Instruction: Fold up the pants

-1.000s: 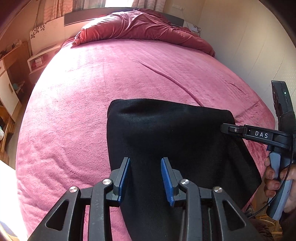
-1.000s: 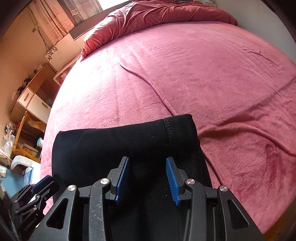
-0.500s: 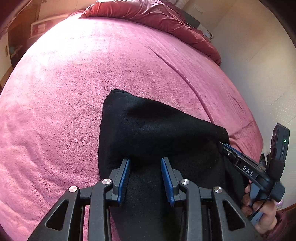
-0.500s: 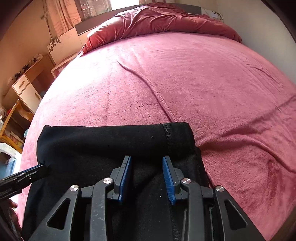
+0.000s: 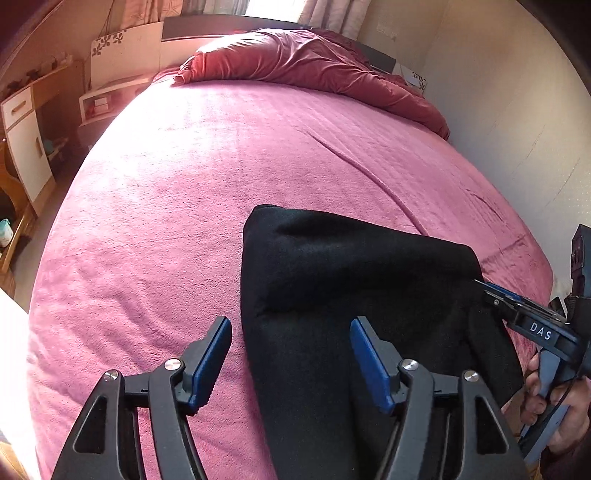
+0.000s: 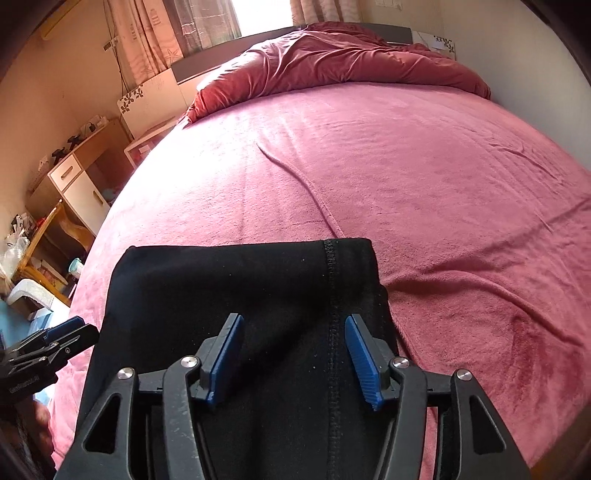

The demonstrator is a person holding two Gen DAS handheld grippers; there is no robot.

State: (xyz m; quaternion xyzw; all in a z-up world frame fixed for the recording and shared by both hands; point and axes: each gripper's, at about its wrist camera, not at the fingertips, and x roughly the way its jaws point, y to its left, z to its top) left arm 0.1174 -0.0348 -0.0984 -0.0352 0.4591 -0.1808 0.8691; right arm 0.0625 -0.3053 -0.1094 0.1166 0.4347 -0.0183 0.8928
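pants [image 5: 362,295] folded — both grippers angled down, jaws opening.

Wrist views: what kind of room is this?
Most likely a home bedroom. A bed with a pink fleece blanket fills both views, a bunched red duvet lies at its head by a curtained window, and a wooden desk with drawers stands beside it.

White capitals "DAS" stand on the black finger of the right gripper [image 5: 517,314], at four o'clock in the left wrist view. Small pale lettering on the left gripper [image 6: 48,341], at nine o'clock opposite, is too blurred to read.
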